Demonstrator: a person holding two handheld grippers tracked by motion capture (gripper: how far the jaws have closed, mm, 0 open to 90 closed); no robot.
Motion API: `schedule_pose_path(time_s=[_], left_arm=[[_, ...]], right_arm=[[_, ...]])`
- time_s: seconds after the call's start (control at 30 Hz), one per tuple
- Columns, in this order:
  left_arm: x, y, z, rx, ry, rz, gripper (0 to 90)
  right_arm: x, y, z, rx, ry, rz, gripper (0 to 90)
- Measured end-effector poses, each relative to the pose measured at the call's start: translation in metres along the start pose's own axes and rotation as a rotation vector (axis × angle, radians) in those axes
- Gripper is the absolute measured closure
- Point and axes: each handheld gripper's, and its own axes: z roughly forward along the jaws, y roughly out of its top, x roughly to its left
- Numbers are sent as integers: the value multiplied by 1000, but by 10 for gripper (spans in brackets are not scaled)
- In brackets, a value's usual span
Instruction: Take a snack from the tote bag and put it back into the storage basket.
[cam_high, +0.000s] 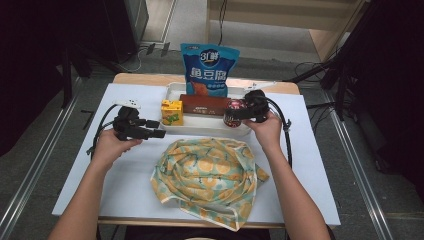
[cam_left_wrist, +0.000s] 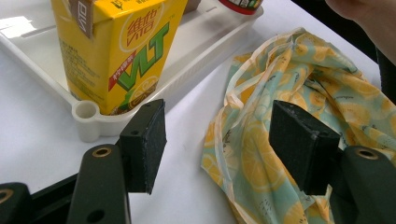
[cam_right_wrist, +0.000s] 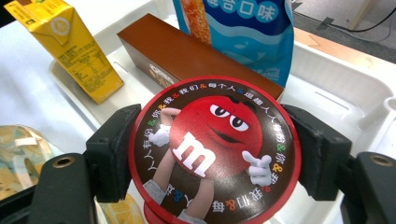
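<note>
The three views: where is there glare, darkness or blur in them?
High view: the room around the white table is very dark, and the picture is soft. Left gripper view: a bright glare patch lies on the white tray, and the yellow carton is sharp. Right gripper view: the candy tub lid is crisp, the blue bag slightly soft.

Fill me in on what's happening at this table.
A person works with a gripper in each hand. The right gripper is clamped on a round candy tub at the white tray. The left gripper hangs open between the yellow juice carton and the lemon-print cloth bag.
</note>
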Motion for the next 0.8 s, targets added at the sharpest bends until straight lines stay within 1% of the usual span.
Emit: schedule_pose_path(time_s=[0.33, 0.47, 0.57, 0.8], left_arm=[[1, 0, 0, 4, 0, -1, 370], [1, -1, 0, 5, 1, -1, 370], [1, -1, 0, 7, 2, 0, 370], [1, -1, -1, -1, 0, -5, 370]], right_arm=[[-5, -5, 8, 15, -18, 15, 268], [-4, -6, 10, 24, -23, 16, 268], [-5, -7, 12, 21, -22, 14, 268], [-7, -12, 18, 31, -12, 34, 268]])
